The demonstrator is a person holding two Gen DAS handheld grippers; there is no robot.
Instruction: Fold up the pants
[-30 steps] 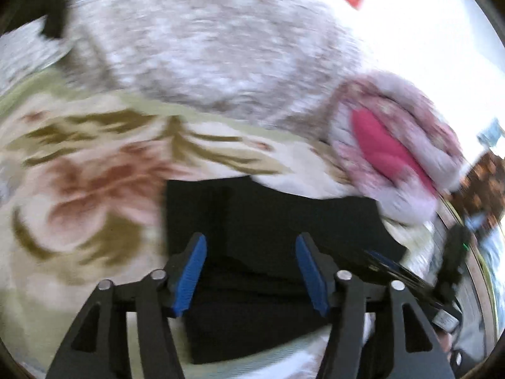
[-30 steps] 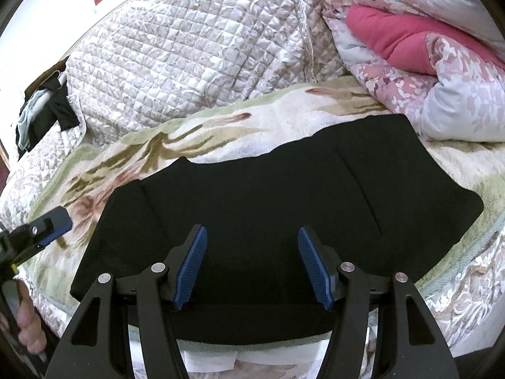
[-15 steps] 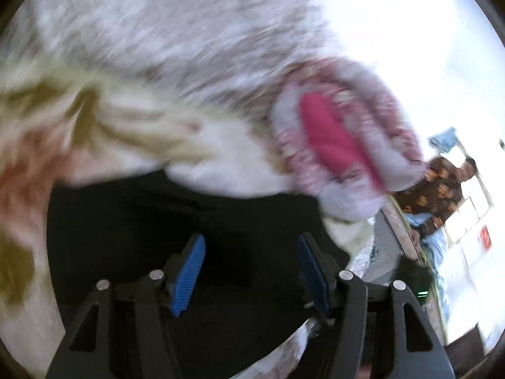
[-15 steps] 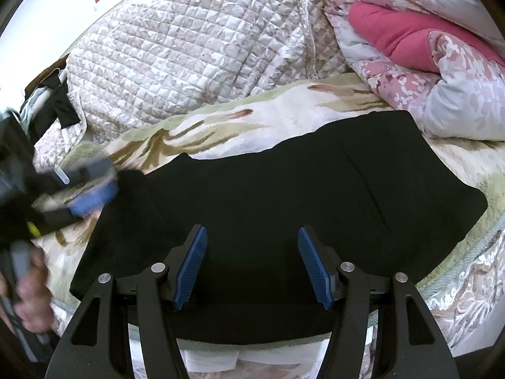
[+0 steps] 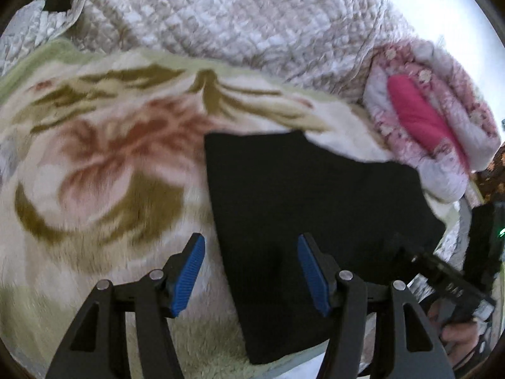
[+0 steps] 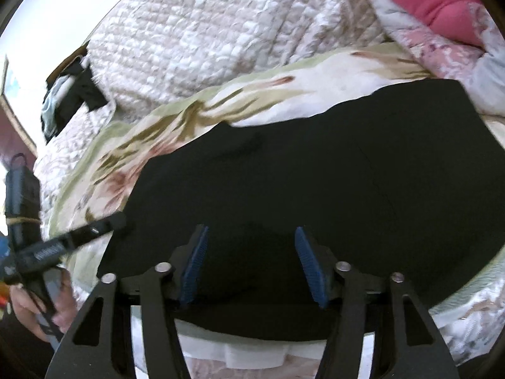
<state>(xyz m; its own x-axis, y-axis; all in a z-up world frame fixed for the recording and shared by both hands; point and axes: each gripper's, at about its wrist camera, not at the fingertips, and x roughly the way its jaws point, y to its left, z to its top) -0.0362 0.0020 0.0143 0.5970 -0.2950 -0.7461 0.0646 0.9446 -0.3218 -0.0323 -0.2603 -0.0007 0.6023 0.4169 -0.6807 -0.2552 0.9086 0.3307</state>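
Under and ahead of the left tool [image 5: 251, 268], on the bed: flat black cloth pants [image 5: 315, 195], spread on a fluffy cream blanket with big red and green flowers [image 5: 110, 158]. Left tool wide open, holding nothing. Left blue pad [image 5: 189, 271] over the blanket, right blue pad [image 5: 312, 274] over the pants, with the pants' left edge in the gap between. Hard to tell if either pad touches the cloth. Farther ahead, a lumpy white quilted cover [image 5: 236, 25]. Ahead and to the right, a rolled pink flower quilt [image 5: 426, 120], just beside the far corner of the pants.

Right under the right tool [image 6: 251, 265]: the wide middle of the same pants. Jaws partly open, just now closing a bit, with black cloth below the gap and nothing pinched yet. Off to the left of it, the left tool held in a hand [image 6: 28, 303], tip at the pants' left end.
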